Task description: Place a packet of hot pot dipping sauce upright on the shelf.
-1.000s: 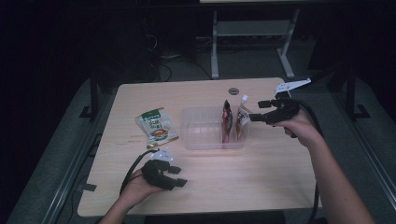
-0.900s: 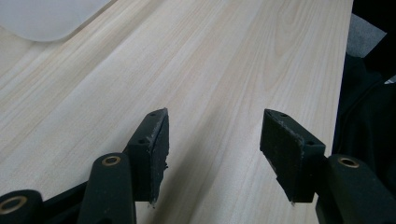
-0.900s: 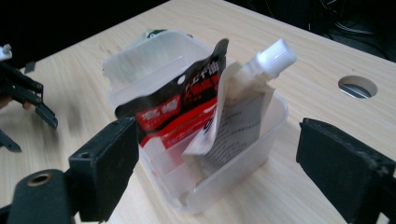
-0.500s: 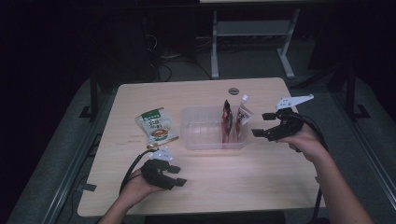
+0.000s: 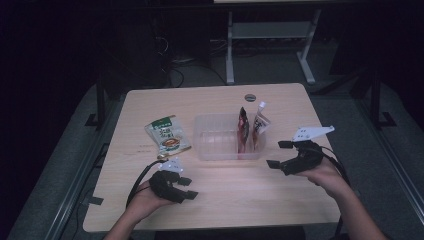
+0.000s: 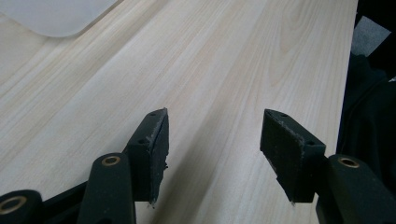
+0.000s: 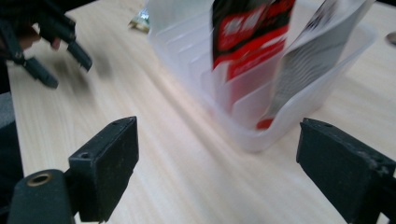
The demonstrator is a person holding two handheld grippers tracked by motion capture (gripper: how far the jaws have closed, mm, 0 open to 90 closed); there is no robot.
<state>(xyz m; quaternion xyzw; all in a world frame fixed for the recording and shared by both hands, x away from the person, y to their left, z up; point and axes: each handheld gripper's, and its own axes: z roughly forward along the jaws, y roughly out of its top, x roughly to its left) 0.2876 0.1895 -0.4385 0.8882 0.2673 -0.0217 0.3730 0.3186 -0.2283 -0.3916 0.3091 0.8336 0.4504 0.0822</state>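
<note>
Clear plastic slotted rack (image 5: 220, 137), a shallow rectangular tray with thin upright dividers, is placed near the middle of the pale wooden bench (image 5: 215, 200). Two sachets are stood upright in its right-hand slots: a red and black sachet (image 5: 243, 129) and, just beside it on the right, a white and grey sachet (image 5: 259, 124). In the right claw view the rack (image 7: 243, 121) is seen close ahead, and the red and black sachet (image 7: 247, 32) and the white and grey sachet (image 7: 317, 46) are seen leaning slightly within its dividers.

A green and white printed food packet (image 5: 168, 134) is laid flat on the bench to the left of the rack, apart from it. A small dark round disc (image 5: 250, 97) is seen on the bench behind the rack, near the far edge.

The right claw (image 5: 276, 153) is held just off the rack's right front corner, low over the bench, with its jaws set wide apart and nothing between them; its grey three-cornered plate is carried on top. In its own view the right claw (image 7: 215, 163) is shown open over bare wood.

The left claw (image 5: 188, 187) is held near the front left of the bench, well apart from the rack. In its own view the left claw (image 6: 212, 149) is shown with jaws apart over bare wood (image 6: 210, 60), nothing gripped.
</note>
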